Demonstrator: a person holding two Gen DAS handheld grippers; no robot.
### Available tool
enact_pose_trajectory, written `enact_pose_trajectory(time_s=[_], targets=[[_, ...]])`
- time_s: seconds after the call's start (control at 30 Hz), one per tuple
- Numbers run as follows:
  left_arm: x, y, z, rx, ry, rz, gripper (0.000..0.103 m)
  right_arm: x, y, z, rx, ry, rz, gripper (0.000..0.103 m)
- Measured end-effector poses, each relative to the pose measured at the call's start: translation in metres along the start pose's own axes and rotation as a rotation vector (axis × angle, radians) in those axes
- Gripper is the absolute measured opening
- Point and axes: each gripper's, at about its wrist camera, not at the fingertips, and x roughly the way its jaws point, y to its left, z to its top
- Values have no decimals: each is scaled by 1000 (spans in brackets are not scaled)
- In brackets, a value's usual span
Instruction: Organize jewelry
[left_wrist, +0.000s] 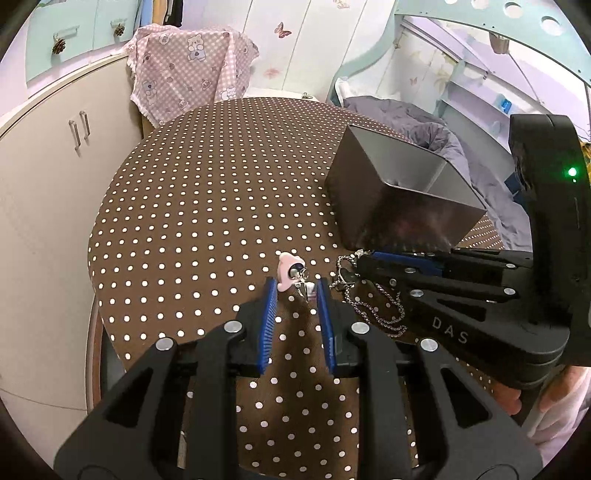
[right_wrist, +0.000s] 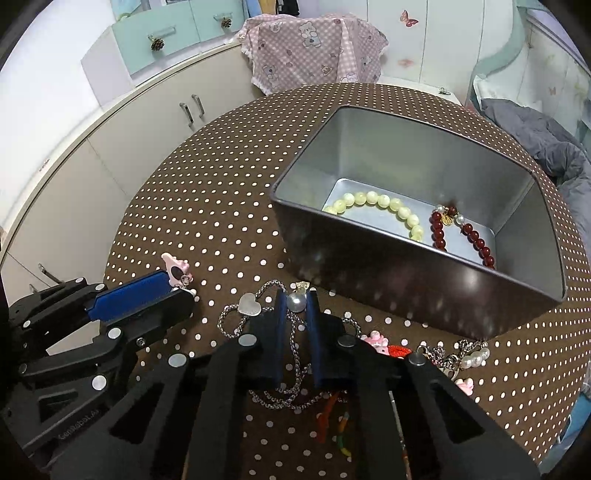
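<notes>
On the brown dotted table (right_wrist: 221, 184) stands an open metal tin (right_wrist: 406, 280), also in the left wrist view (left_wrist: 406, 210). In it lie a pale green bead bracelet (right_wrist: 380, 201) and a dark red bead bracelet (right_wrist: 439, 229). My right gripper (right_wrist: 297, 300) is shut on a pearl (right_wrist: 297, 302) just in front of the tin, over a silver chain (right_wrist: 291, 350) with a heart pendant (right_wrist: 251, 304). My left gripper (left_wrist: 296, 288) holds a small pink charm (left_wrist: 286, 271) with a metal ring between its fingertips. From the right wrist view the left gripper (right_wrist: 184, 286) is at the left.
More pieces lie on the cloth beside my right gripper: a pearl strand (right_wrist: 476, 356), a pink charm (right_wrist: 376, 341) and coloured bits (right_wrist: 332, 413). A pink checked cloth (right_wrist: 310, 48) hangs behind the table, white cabinets (left_wrist: 48, 184) stand left, and grey bedding (left_wrist: 436, 125) is at the right.
</notes>
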Motion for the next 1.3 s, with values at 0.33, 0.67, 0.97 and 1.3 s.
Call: enact_pose_trajectory(time_s=[0.33, 0.67, 0.97, 1.3], targets=[[-2, -9, -1, 17, -8, -3, 22, -14, -8, -2, 27, -22, 1, 9], [-8, -32, 4, 62, -29, -18, 22, -39, -19, -4, 51, -76, 5, 9], [-14, -62, 16, 126, -61, -43, 22, -74, -41, -5, 85, -162, -7, 9], [-12, -86, 36, 177, -89, -58, 22, -98, -72, -3, 132, -238, -25, 9]])
